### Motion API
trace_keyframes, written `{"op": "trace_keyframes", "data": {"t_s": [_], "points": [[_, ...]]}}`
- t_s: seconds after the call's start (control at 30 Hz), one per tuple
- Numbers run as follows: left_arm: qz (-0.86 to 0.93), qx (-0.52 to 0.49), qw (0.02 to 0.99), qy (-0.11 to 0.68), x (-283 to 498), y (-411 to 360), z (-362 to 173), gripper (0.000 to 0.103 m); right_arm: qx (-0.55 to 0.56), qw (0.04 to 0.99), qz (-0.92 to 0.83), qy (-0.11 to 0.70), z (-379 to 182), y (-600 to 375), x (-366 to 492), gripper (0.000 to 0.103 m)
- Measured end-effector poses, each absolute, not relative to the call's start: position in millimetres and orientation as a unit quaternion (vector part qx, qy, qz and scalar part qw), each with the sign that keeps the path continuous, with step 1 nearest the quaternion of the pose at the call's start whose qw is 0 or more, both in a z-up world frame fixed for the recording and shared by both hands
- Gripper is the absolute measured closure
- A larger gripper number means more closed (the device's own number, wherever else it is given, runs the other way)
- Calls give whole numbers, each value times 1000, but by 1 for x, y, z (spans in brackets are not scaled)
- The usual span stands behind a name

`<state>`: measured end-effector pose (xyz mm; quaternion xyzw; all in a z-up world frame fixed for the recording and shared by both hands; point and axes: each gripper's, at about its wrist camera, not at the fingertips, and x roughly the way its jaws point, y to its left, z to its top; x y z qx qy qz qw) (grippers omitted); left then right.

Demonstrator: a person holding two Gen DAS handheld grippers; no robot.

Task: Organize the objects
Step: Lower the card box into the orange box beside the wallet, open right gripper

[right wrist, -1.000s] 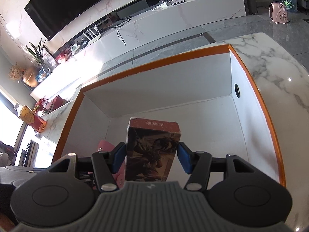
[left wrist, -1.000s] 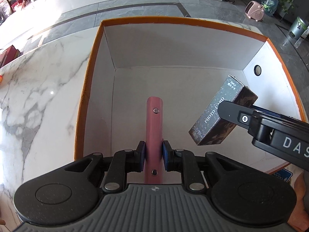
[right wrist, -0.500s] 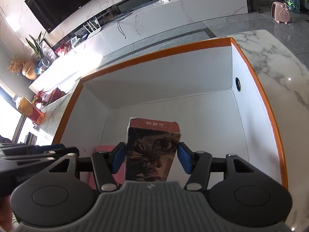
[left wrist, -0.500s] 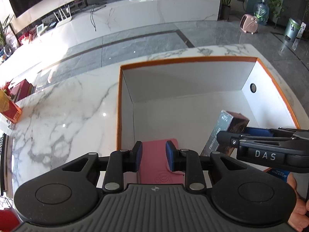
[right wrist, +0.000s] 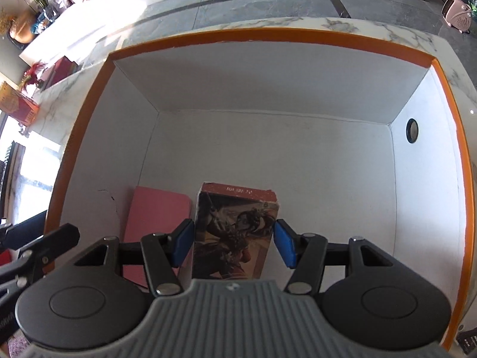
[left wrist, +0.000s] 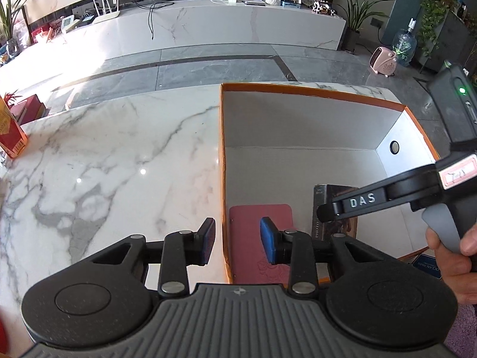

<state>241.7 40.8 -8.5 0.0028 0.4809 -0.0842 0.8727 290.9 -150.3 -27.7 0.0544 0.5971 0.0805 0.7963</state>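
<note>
A white box with an orange rim (left wrist: 221,155) (right wrist: 268,34) stands on the marble table. A pink flat case (left wrist: 259,238) (right wrist: 155,226) lies on its floor at the near left. My left gripper (left wrist: 237,241) is open and empty above the box's left wall, over the case. My right gripper (right wrist: 234,243) is low inside the box around a dark illustrated card box (right wrist: 235,232) (left wrist: 334,226), which sits beside the pink case. The blue pads (right wrist: 284,246) stand slightly apart from its sides. The right gripper's finger also shows in the left wrist view (left wrist: 357,205).
The marble tabletop (left wrist: 104,164) stretches left of the box. A red and yellow carton (left wrist: 10,137) stands at the table's far left edge. A round hole (right wrist: 412,130) is in the box's right wall. A blue item (left wrist: 426,264) lies outside the box's near right corner.
My left gripper let go of the pink case, opened wide and drew back to the left. My right gripper lowered the card box onto the box floor and its pads loosened.
</note>
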Motion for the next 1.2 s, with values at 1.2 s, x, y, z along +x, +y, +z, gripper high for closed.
{"op": "trace_keyframes", "data": {"t_s": [1.2], "points": [[-97, -86, 873, 470, 213, 75, -13, 90, 25, 769, 104, 630, -33, -118, 304, 30]]}}
